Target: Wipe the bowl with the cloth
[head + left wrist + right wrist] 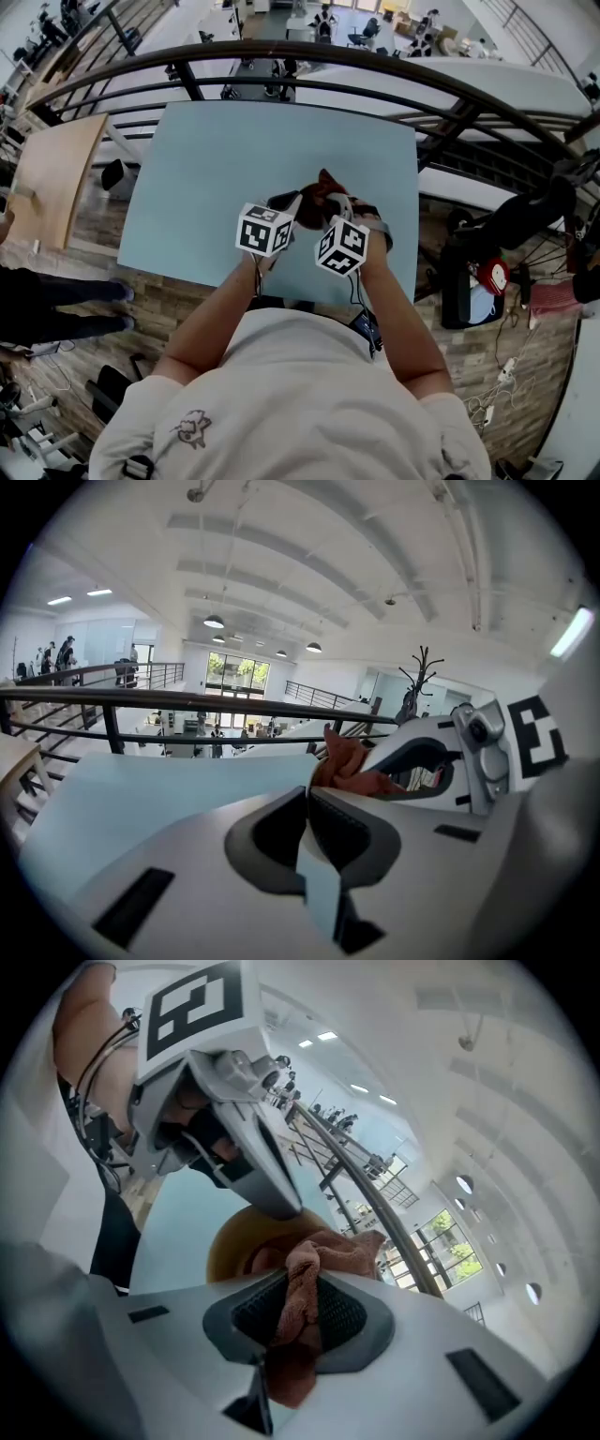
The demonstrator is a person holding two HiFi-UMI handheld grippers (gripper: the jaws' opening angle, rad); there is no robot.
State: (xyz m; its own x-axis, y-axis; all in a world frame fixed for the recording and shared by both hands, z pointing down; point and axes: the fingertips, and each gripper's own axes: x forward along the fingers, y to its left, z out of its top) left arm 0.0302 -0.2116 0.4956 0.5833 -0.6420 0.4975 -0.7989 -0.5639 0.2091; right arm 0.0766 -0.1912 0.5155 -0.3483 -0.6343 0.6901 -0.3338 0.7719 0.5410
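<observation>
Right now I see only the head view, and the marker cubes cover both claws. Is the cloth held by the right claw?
Observer: Yes. The right gripper view shows the right claw clamped on the reddish cloth.
Operator: I cannot find the bowl. Where is it?
Observer: A tan bowl sits just beyond that claw, with the cloth bunched over it.
Operator: Does the left claw hold anything?
Observer: The left claw has its jaws nearly together, and its own view shows nothing between them.
</observation>
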